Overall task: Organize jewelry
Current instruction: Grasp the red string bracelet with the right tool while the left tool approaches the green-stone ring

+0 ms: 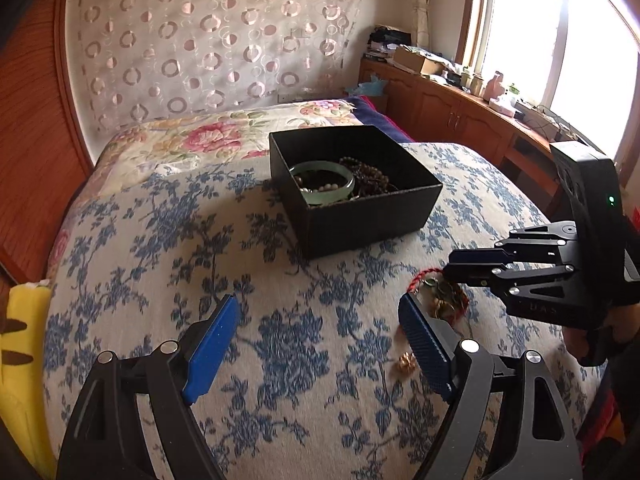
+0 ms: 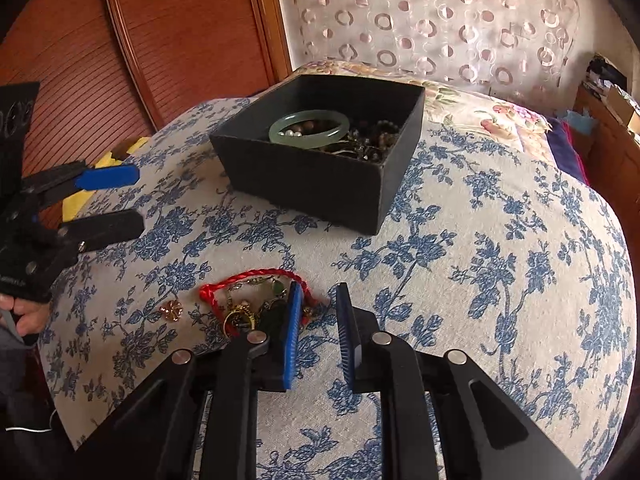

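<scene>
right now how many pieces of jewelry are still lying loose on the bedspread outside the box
2 that I can tell apart: a small gold ornament lying alone, and a tangle on a red cord beside it, at the right gripper's fingers. The tangle may hide more pieces.

Left gripper (image 1: 316,344) angled down, blue pads spread wide, nothing between them. Right gripper (image 2: 318,320) tilted down too, jaws narrowed with a small gap showing. A hand (image 2: 30,316) grips the left handle.

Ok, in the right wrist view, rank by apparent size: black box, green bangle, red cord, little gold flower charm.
1. black box
2. red cord and green bangle: similar, cord nearer, unsure
3. gold flower charm
</scene>
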